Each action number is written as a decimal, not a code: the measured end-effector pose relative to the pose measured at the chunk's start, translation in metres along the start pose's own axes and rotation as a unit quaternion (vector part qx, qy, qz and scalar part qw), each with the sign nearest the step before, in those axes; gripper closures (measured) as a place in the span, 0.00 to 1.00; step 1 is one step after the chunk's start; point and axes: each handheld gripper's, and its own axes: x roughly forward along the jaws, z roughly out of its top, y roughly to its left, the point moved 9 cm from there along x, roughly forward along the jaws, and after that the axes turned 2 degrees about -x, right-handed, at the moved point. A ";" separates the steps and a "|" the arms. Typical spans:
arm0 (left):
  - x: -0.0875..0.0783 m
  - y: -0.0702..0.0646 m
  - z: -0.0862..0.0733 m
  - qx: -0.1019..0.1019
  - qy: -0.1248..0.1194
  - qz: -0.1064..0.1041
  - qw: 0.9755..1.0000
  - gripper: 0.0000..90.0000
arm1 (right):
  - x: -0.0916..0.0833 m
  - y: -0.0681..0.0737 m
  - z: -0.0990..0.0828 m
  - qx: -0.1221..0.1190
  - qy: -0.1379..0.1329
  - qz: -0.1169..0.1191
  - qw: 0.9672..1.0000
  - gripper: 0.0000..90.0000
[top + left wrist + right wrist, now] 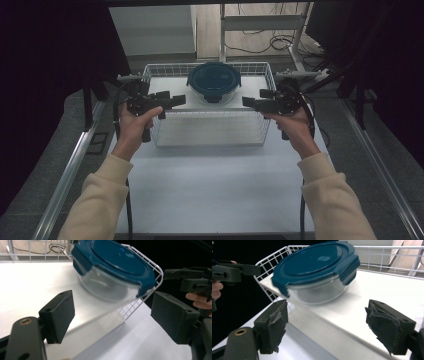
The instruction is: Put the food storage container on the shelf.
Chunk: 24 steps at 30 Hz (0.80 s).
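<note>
A round glass container with a dark blue clip lid point(214, 80) sits at the back middle of a white wire basket point(210, 127). My left gripper point(176, 100) is held at the basket's left front corner and my right gripper point(250, 100) at its right front corner, both pointing inward. In the left gripper view the container point(112, 262) lies beyond the open left gripper point(112, 295), with nothing between the pads. The right gripper view shows the same container point(317, 260) ahead of the open, empty right gripper point(327, 303), whose pads are frayed.
The basket stands at the far end of a white table point(215, 185). Metal rails point(75, 160) run along both sides, with dark curtains beyond them. A metal stand point(222, 30) and floor cables lie behind the basket.
</note>
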 end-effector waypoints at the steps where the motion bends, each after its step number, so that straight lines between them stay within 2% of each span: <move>1: -0.003 -0.002 -0.004 0.005 0.001 0.002 1.000 0.21 | -0.003 0.002 -0.003 -0.004 -0.002 0.001 1.000 0.20; 6: -0.022 -0.012 -0.030 0.029 0.006 0.021 0.999 0.21 | -0.018 0.015 -0.022 -0.023 -0.003 -0.006 1.000 0.20; 8: -0.031 -0.016 -0.043 0.037 0.004 0.018 0.999 0.21 | -0.025 0.020 -0.031 -0.030 -0.005 -0.008 0.999 0.20; 10: -0.040 -0.021 -0.058 0.039 0.002 0.009 0.999 0.21 | -0.031 0.025 -0.046 -0.043 -0.003 -0.012 0.999 0.20; 14: -0.051 -0.020 -0.092 0.044 0.014 0.021 0.999 0.21 | -0.039 0.032 -0.079 -0.062 0.003 -0.017 0.998 0.20; 15: -0.052 -0.019 -0.101 0.042 0.019 0.023 0.999 0.21 | -0.041 0.034 -0.086 -0.061 0.004 -0.016 0.998 0.20; 19: -0.054 -0.014 -0.135 0.055 0.036 0.036 0.997 0.21 | -0.047 0.036 -0.116 -0.048 0.005 -0.010 0.999 0.20; 21: -0.054 -0.011 -0.152 0.052 0.047 0.036 0.997 0.21 | -0.047 0.036 -0.133 -0.041 0.011 -0.008 0.999 0.20; 22: -0.054 -0.011 -0.152 0.052 0.047 0.036 0.997 0.21 | -0.048 0.035 -0.141 -0.038 0.014 -0.009 0.999 0.20; 23: -0.053 -0.007 -0.166 0.054 0.052 0.041 0.996 0.21 | -0.048 0.035 -0.152 -0.030 0.018 -0.008 0.999 0.20; 24: -0.052 -0.005 -0.173 0.052 0.055 0.045 0.996 0.21 | -0.048 0.035 -0.158 -0.030 0.024 -0.006 0.999 0.20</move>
